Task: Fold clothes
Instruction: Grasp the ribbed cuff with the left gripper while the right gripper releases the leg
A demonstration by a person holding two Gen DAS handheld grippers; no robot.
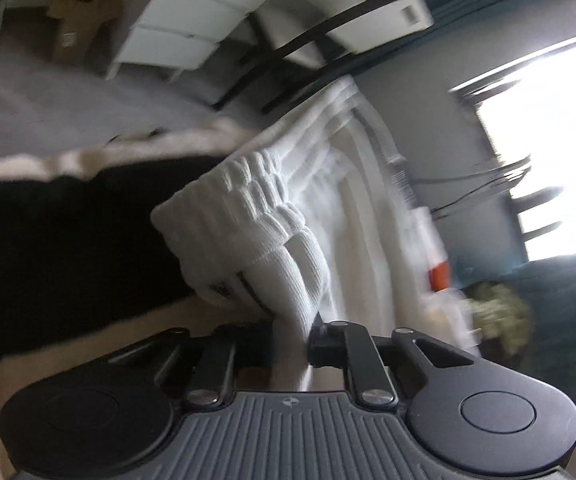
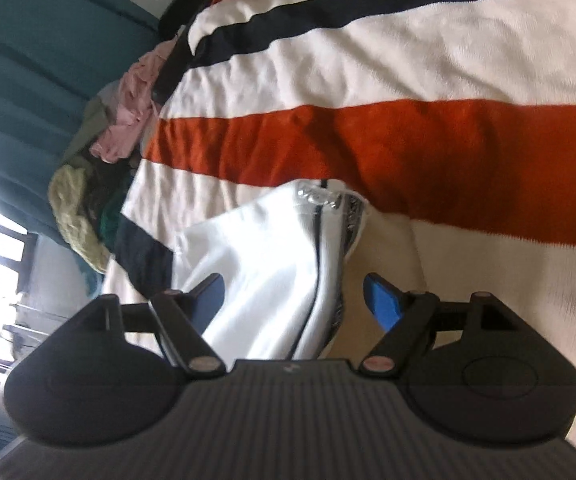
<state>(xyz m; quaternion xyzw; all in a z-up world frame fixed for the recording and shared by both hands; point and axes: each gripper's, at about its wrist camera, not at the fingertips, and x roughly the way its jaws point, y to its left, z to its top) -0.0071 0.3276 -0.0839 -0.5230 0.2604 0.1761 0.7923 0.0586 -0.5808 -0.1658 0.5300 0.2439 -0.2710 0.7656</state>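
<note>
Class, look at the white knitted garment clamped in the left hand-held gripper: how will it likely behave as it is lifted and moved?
The white knitted garment is probably floppy: it hangs in long folds from the left hand-held gripper. Its thick ribbed cuff suggests some weight, so it may sag and swing. The coarse knit looks unlikely to slip from shut jaws. The right hand-held gripper is open around white fabric.

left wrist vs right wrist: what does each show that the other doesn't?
Left wrist only: the left gripper shut on the ribbed cuff, a white drawer unit and a cardboard box.

Right wrist only: the right gripper open, blue fingers straddling the zipper, the striped blanket, and a clothes pile.

Both: the white garment, teal curtains and a bright window.
</note>
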